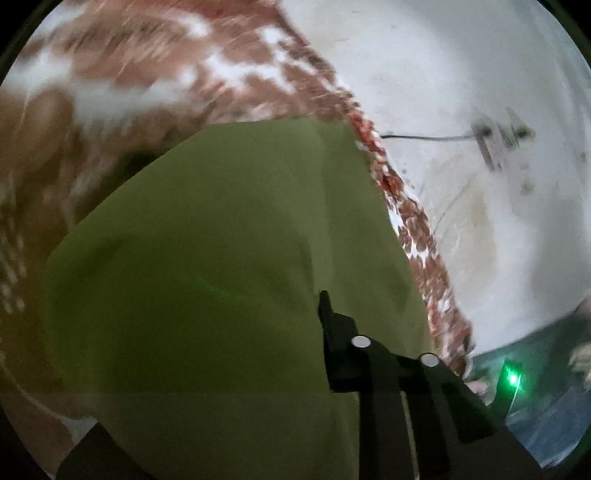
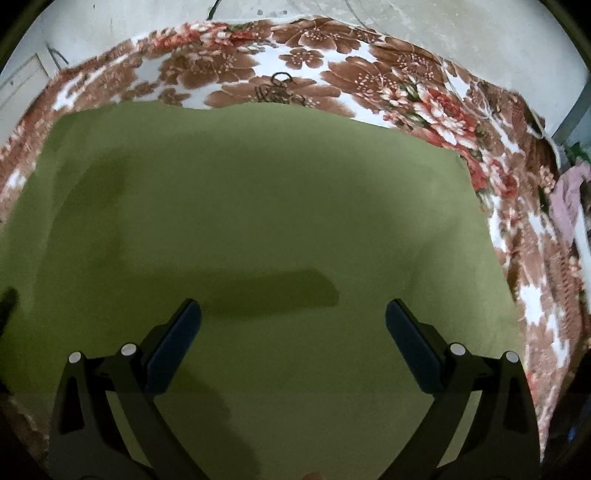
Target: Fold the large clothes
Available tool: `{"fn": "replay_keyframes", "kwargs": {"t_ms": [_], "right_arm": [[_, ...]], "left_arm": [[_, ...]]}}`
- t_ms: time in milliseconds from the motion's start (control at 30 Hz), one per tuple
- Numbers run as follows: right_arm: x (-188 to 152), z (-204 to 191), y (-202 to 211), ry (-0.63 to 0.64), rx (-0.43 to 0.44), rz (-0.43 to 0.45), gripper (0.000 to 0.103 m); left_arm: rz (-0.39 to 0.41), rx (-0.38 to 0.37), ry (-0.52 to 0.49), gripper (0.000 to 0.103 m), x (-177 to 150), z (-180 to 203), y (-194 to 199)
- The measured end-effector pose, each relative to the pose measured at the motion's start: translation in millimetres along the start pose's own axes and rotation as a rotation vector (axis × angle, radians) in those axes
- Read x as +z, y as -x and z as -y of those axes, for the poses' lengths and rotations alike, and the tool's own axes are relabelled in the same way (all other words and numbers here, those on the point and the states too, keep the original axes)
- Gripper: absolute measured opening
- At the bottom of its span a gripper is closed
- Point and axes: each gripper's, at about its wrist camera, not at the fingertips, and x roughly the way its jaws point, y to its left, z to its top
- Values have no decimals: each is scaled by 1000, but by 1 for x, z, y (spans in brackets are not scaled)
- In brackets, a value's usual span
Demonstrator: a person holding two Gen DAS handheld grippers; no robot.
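Right gripper (image 2: 293, 321) hovers released over plain olive-green cloth (image 2: 258, 221) spread on brown floral blanket (image 2: 332, 74); left gripper (image 1: 325, 314), draped in the cloth, state unclear.

right hand-held gripper (image 2: 293, 325) wide open above green cloth (image 2: 258, 206), nothing between the fingers (image 2: 177, 343). cloth spread flat on floral blanket (image 2: 388, 81), brown and red flowers on white. pale wall (image 2: 461, 33) behind. pink fabric (image 2: 565, 199) at right edge.
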Motion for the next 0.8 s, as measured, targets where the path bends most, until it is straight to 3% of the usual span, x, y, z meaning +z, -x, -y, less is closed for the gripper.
{"fn": "replay_keyframes", "kwargs": {"t_ms": [100, 300, 467, 600, 667, 800], "right_arm": [[-3, 2, -9, -6, -24, 12, 98], [-10, -4, -24, 1, -47, 22, 98], [-5, 3, -13, -13, 112, 51, 94], [-8, -10, -19, 77, 104, 29, 96], [-9, -7, -28, 58, 126, -3, 98], [-9, -3, -34, 34, 144, -17, 98]], "left_arm": [[22, -8, -16, 12, 4, 18, 7], [73, 3, -153, 11, 4, 69, 19], [98, 9, -170, 11, 2, 98, 24], [109, 13, -175, 11, 0, 105, 27], [101, -2, -178, 11, -4, 113, 27], [127, 6, -330, 10, -21, 161, 30]]}}
